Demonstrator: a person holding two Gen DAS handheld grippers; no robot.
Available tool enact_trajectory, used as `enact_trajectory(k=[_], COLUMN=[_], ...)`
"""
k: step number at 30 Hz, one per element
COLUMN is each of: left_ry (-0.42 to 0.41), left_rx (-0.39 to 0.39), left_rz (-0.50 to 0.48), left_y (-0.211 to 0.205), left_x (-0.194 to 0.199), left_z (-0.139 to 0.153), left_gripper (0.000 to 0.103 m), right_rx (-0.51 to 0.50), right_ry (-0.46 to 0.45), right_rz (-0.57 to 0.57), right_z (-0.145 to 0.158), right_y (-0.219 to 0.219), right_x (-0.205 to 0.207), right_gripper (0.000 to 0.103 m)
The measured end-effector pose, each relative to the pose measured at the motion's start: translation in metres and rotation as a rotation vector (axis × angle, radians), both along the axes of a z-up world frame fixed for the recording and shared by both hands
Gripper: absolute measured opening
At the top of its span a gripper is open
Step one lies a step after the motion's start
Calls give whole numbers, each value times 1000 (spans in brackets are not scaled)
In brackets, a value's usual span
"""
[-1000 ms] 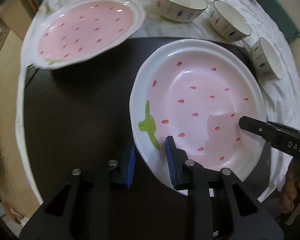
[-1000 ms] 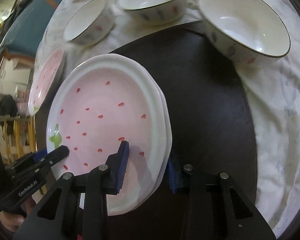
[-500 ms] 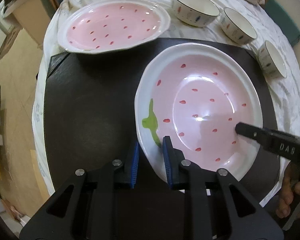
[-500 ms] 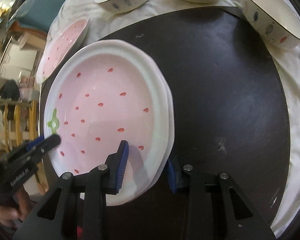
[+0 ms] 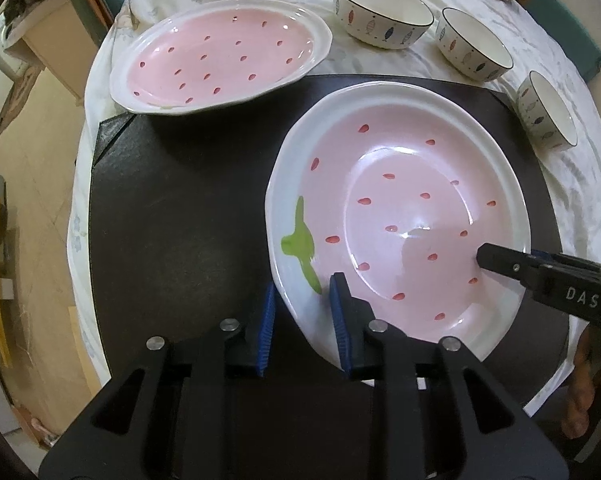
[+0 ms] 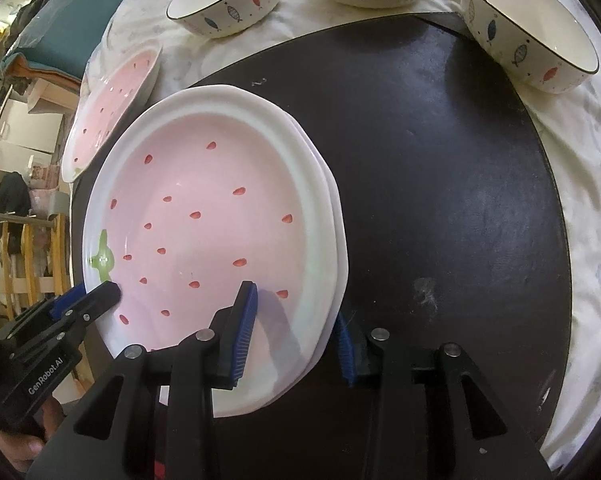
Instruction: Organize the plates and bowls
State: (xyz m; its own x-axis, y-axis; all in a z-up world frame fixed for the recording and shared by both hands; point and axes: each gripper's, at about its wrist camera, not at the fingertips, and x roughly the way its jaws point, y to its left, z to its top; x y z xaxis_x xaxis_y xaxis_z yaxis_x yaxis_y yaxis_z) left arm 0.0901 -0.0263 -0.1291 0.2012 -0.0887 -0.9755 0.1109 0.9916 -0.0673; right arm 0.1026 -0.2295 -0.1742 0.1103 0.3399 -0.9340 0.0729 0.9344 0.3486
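Observation:
Two pink strawberry plates lie stacked (image 5: 400, 220) on the black mat (image 5: 180, 220); the lower plate's rim peeks out on the right (image 6: 336, 240). My left gripper (image 5: 302, 316) is clamped on the stack's near-left rim beside the green stem, its jaws easing open. My right gripper (image 6: 296, 320) straddles both rims on the opposite side, one pad on the pink surface and one under the edge, also easing open. Each gripper shows in the other's view: the right gripper (image 5: 500, 260), the left gripper (image 6: 84, 300). A third pink plate (image 5: 220, 56) rests on the cloth beyond the mat.
Three white fish-pattern bowls (image 5: 380, 12) (image 5: 474, 44) (image 5: 548, 112) stand in a row on the white cloth behind the mat. The mat's right half (image 6: 440, 160) is bare. The table edge drops to the floor on the left. A hand (image 6: 16, 440) holds the left gripper.
In the right wrist view the bowls have slid farther away and more of the mat shows: the stack and right gripper moved toward the near side. Both grips stay on the rims.

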Motion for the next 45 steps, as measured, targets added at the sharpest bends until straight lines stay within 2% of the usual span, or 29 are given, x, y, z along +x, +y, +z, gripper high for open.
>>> enact_trajectory(k=[6, 8, 16, 19, 21, 25, 30, 35, 37, 39, 41, 42, 43, 44, 45], left_ry=[-10, -21, -136, -178, -199, -237, -252, -248, -245, -241, -249, -257, -266, -273, -279], left_rx=[3, 12, 48, 55, 55, 46, 25, 15, 9, 7, -6, -10, -10, -8, -8], left_rz=[7, 5, 6, -8, -22, -16, 6, 18, 23, 30, 43, 51, 62, 70, 75], left_y=[0, -1, -7, -9, -10, -6, -1, -1, -1, -1, 0, 1, 2, 3, 4], left_x=[-1, -3, -18, -25, -30, -38, -41, -39, -38, -35, -33, -32, -31, -29, -28], left_z=[3, 7, 40, 50, 58, 68, 72, 69, 67, 66, 68, 69, 70, 71, 72], left_gripper=[24, 31, 41, 42, 42, 42, 42, 42, 42, 43, 64, 69, 79, 85, 86], right_rx=[-9, -31, -81, -62, -58, -50, -48, -53, -35, -49, -64, -66, -66, -67, -71], right_ry=[-18, -41, -139, -167, -192, -242, -303, -344, -341, -348, -365, -378, -389, -399, -409], right_rz=[-8, -3, 4, 16, 11, -4, -25, -33, -34, -43, -48, -49, -52, -55, -62], right_z=[9, 15, 45, 57, 65, 80, 93, 96, 95, 95, 97, 99, 101, 103, 104], right_y=[-3, -2, -7, -7, -8, -8, -8, -6, -5, -3, -2, -1, -1, -1, -1], right_x=[-3, -4, -24, -32, -38, -45, -54, -55, -55, -54, -53, -52, -51, -50, -48], right_gripper=[40, 40, 40, 40, 47, 51, 66, 68, 79, 94, 97, 98, 99, 101, 102])
